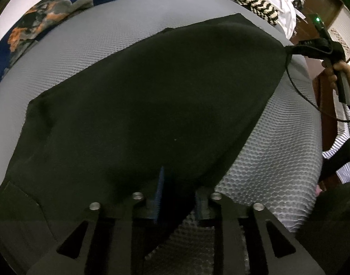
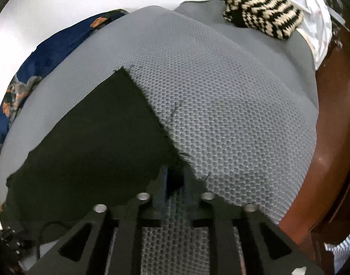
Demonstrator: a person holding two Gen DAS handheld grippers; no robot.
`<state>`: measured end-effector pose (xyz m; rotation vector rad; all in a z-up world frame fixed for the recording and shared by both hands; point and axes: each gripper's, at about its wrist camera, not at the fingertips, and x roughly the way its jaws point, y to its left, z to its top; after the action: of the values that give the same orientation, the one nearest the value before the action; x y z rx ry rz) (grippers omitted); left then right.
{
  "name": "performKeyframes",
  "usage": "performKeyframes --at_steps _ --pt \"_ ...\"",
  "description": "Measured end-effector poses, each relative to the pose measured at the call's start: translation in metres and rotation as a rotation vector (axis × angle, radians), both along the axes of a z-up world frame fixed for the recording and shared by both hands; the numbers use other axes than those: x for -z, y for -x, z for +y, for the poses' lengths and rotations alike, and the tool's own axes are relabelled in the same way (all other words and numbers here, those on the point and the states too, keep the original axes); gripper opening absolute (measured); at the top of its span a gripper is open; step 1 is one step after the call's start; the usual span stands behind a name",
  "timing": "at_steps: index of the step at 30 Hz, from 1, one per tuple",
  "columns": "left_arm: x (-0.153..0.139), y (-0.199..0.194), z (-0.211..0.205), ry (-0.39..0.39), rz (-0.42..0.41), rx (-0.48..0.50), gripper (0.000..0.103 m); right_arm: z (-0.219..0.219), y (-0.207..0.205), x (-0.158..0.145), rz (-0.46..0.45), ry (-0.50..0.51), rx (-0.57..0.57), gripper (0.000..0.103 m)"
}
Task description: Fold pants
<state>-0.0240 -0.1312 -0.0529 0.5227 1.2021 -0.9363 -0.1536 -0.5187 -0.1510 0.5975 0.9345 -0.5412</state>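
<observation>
Black pants (image 1: pixel 152 103) lie spread flat on a grey mesh mat (image 1: pixel 278 149). My left gripper (image 1: pixel 180 197) points down at their near edge; its jaws stand apart, the fabric's edge runs between them, and the pads do not press on it. In the right wrist view the pants (image 2: pixel 94 137) end in a frayed hem. My right gripper (image 2: pixel 176 183) is at that hem's near corner, slightly open, with mesh mat (image 2: pixel 220 114) showing in the gap. The left wrist view also shows the right gripper (image 1: pixel 289 50) at the pants' far right corner, held by a hand (image 1: pixel 342 73).
A black-and-cream striped knit piece (image 2: pixel 262 16) and white cloth (image 2: pixel 312 11) lie at the mat's far end. A dark blue floral cloth (image 1: pixel 37 27) lies along the left side. Brown wooden furniture (image 2: pixel 331 137) borders the right. A black cable (image 1: pixel 312 105) hangs from the right gripper.
</observation>
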Motion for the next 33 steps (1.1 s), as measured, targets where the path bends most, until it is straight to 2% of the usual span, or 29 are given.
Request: performKeyframes --at_steps 3,6,8,10,13,17,22,26,33 --pt "-0.008 -0.001 0.003 0.021 0.024 0.001 0.039 -0.01 -0.008 -0.022 -0.055 0.026 -0.028 0.02" --pt "-0.024 -0.002 0.012 0.082 0.035 -0.002 0.05 -0.019 -0.03 -0.038 -0.115 -0.001 -0.107 0.02" --pt "-0.037 -0.006 0.02 0.127 0.028 -0.022 0.051 -0.024 -0.054 -0.043 -0.147 -0.044 -0.188 0.02" --pt "-0.046 -0.015 0.029 0.159 0.018 -0.07 0.053 -0.028 -0.074 -0.043 -0.157 -0.074 -0.239 0.02" --pt "-0.054 -0.032 0.045 0.191 0.003 -0.196 0.055 -0.035 -0.109 -0.036 -0.148 -0.131 -0.306 0.02" --pt "-0.054 -0.058 0.073 0.188 -0.017 -0.372 0.055 -0.042 -0.14 -0.026 -0.096 -0.136 -0.345 0.02" --pt "-0.046 -0.073 0.095 0.183 0.015 -0.52 0.055 -0.049 -0.158 -0.018 -0.052 -0.128 -0.36 0.02" --pt "-0.041 -0.079 0.101 0.168 0.026 -0.569 0.055 -0.056 -0.167 -0.013 -0.041 -0.134 -0.353 0.02" --pt "-0.038 -0.087 0.089 0.146 0.034 -0.576 0.055 -0.055 -0.176 -0.007 -0.024 -0.157 -0.368 0.02"
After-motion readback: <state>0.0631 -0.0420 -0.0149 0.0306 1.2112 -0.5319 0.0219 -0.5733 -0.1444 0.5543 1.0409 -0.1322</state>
